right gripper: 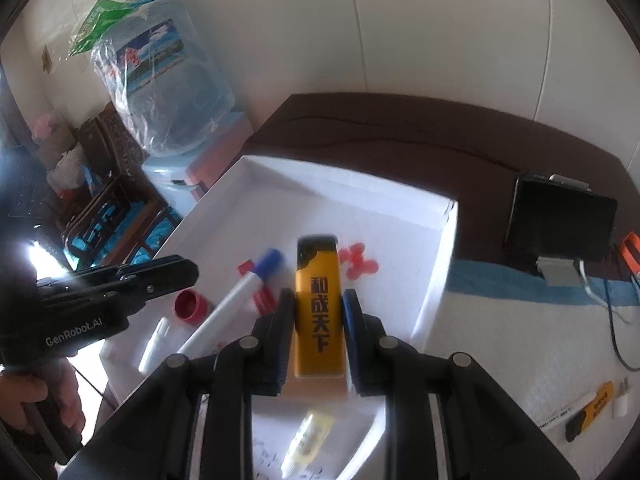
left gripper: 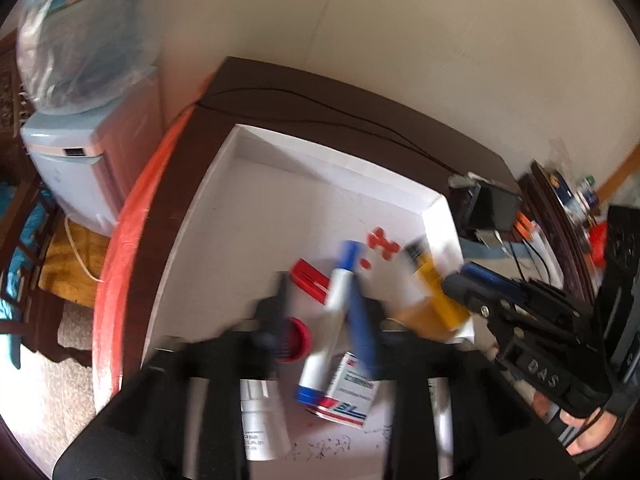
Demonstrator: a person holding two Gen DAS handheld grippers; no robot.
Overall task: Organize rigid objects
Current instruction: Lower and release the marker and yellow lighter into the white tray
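Yellow lighter sits clamped upright in the right gripper's jaws, just over the white tray. The left gripper's jaws are apart above a blue-capped marker and red cap lying in that tray on the dark tabletop.

My left wrist camera looks forward and down along its own fingers, close over the shallow white cardboard tray on the dark brown wooden table, heavily blurred. My right wrist camera sits just as near, tilted down over the same tray from the opposite side. Both views share the tray, the blue-capped white marker, and the pale blue water dispenser. Each catches the other gripper at its edge.
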